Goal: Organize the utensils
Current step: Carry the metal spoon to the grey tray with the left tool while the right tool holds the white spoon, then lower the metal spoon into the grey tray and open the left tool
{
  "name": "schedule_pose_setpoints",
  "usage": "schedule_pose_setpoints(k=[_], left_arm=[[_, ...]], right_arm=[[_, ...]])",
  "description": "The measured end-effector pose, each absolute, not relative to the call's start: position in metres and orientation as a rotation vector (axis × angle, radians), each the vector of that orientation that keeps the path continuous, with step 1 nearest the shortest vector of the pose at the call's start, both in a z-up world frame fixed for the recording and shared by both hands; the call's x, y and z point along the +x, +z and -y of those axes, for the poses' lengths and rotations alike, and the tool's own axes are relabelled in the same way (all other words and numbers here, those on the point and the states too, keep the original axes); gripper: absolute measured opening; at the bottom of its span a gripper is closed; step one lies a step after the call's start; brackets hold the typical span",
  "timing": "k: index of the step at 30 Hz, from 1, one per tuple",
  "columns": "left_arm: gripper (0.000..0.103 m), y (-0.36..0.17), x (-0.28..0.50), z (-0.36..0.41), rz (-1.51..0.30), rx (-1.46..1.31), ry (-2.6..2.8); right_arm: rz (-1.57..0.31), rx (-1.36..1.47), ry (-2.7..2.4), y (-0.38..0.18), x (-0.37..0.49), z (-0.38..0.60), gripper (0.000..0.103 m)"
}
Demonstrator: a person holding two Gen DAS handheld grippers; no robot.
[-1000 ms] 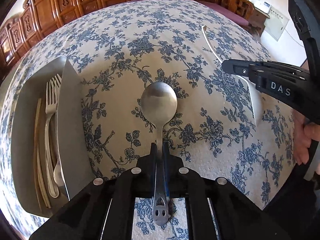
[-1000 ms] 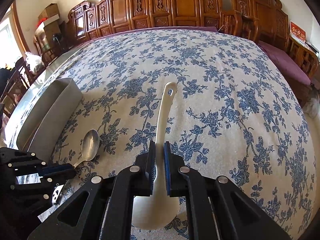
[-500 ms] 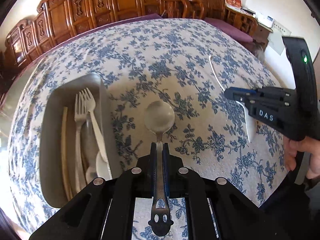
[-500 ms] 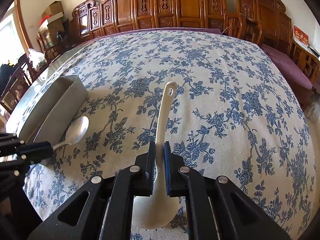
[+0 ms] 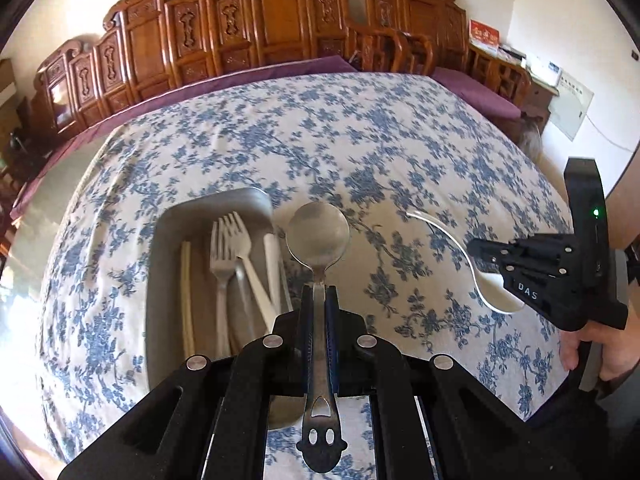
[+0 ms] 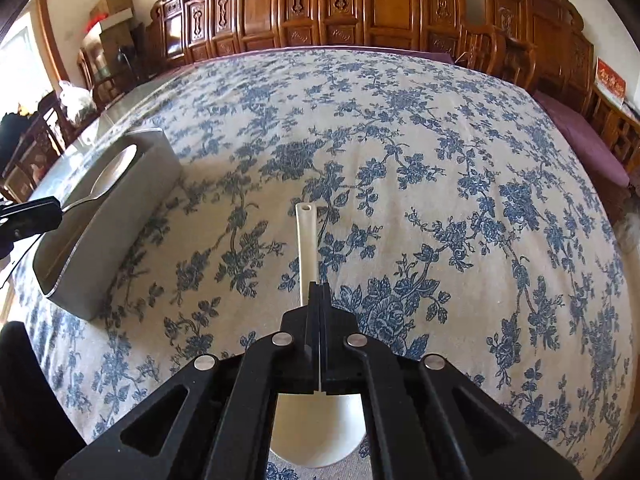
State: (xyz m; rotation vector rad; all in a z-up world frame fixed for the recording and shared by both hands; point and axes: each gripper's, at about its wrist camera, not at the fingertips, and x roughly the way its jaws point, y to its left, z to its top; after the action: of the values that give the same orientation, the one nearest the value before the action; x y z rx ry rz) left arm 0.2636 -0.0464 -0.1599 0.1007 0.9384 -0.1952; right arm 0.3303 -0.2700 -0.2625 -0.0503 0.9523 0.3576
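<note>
My left gripper (image 5: 319, 294) is shut on the handle of a metal spoon (image 5: 318, 232), held in the air with its bowl over the right rim of the grey utensil tray (image 5: 160, 280). The tray holds two forks (image 5: 224, 256), chopsticks (image 5: 186, 296) and white utensils. My right gripper (image 6: 319, 292) is shut on a white ladle-like spoon (image 6: 306, 236), handle pointing away, bowl under the gripper body. The right gripper (image 5: 480, 249) also shows in the left wrist view, with the white spoon (image 5: 448, 232) lifted off the cloth. The metal spoon (image 6: 116, 168) shows over the tray (image 6: 120, 216) in the right wrist view.
The table carries a blue floral cloth (image 6: 400, 160). Carved wooden chairs (image 5: 260, 32) line the far edge, and a purple cushion (image 6: 580, 140) lies at the right. A hand (image 5: 600, 356) holds the right gripper.
My left gripper has lifted the metal spoon and carried it left to the tray's edge. My right gripper has closed tight on the white spoon and raised it.
</note>
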Motion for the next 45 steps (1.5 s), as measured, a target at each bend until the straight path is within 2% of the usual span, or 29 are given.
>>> schedule_pose_setpoints(k=[8, 10, 11, 13, 15, 19, 22, 45], left_arm=[[0.005, -0.148, 0.26, 0.024, -0.893, 0.054, -0.196], [0.005, -0.148, 0.259, 0.018, -0.887, 0.047, -0.192], [0.005, -0.148, 0.259, 0.015, -0.884, 0.044, -0.19], [0.005, -0.149, 0.26, 0.009, -0.879, 0.038, -0.18], [0.005, -0.152, 0.263, 0.002, -0.877, 0.022, -0.171], [0.005, -0.166, 0.273, -0.009, -0.89, 0.021, -0.138], [0.005, -0.179, 0.283, -0.017, -0.909, 0.011, -0.115], [0.005, -0.212, 0.316, -0.037, -0.945, -0.026, -0.07]], right_arm=[[-0.919, -0.039, 0.342, -0.258, 0.33, 0.274, 0.001], [-0.922, -0.034, 0.348, -0.258, 0.333, 0.27, 0.004], [-0.917, -0.043, 0.351, -0.259, 0.333, 0.268, 0.008], [-0.914, -0.047, 0.366, -0.259, 0.333, 0.263, 0.032], [-0.924, -0.064, 0.363, -0.262, 0.333, 0.258, 0.036], [-0.978, -0.128, 0.342, -0.277, 0.335, 0.249, 0.034], [-0.984, -0.159, 0.325, -0.282, 0.335, 0.247, 0.011], [-0.941, -0.12, 0.367, -0.271, 0.327, 0.249, 0.01]])
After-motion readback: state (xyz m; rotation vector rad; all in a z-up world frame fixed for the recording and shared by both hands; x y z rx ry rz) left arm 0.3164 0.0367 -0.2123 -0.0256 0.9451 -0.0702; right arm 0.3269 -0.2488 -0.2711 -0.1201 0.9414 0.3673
